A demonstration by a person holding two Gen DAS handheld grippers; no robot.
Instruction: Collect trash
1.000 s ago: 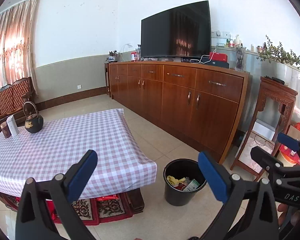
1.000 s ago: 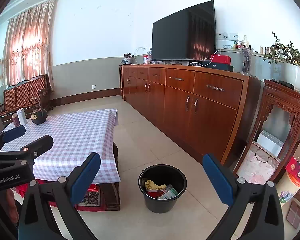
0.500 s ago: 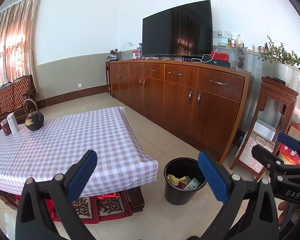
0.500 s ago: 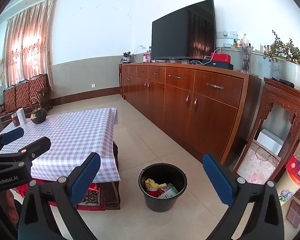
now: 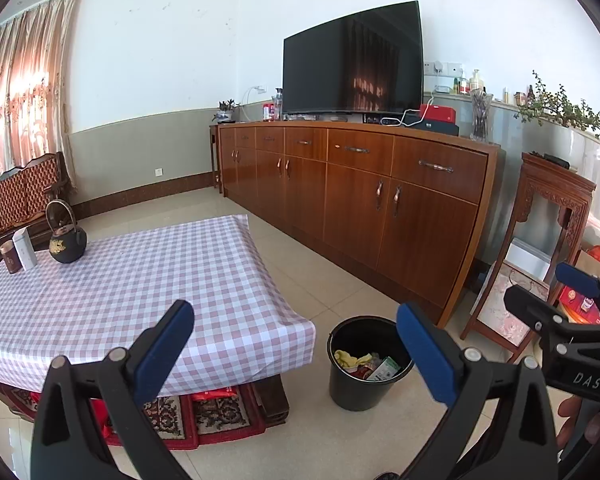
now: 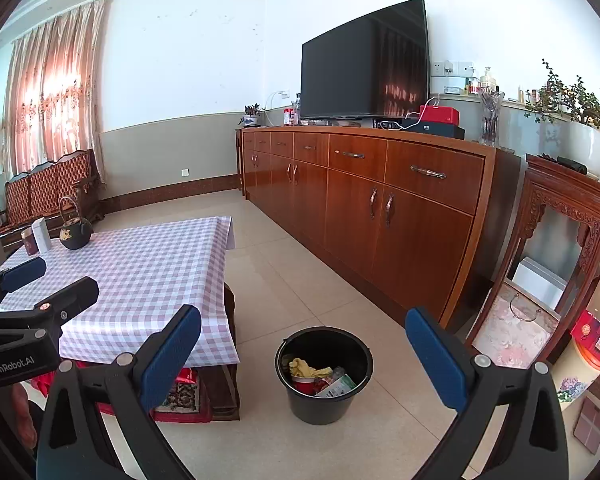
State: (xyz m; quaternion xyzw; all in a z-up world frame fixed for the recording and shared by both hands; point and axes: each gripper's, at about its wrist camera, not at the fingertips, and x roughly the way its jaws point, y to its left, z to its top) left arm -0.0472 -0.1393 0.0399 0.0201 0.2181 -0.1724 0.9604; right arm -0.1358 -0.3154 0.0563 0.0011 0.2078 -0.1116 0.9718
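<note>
Here both grippers, left gripper (image 5: 294,344) and right gripper (image 6: 301,348), hold their fingers spread wide, grasping nothing. Beyond them, at 12 o'clock, a black bucket (image 6: 324,396) of trash (image 6: 319,376) stands on the floor beside the checkered table (image 5: 112,280); a teapot (image 5: 67,242) sits at 10 o'clock.

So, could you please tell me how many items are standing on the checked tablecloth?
3, all at the table's far left corner: a black kettle, a white box just left of it, and a brown canister beside the box. More could be hidden behind the left gripper.
</note>
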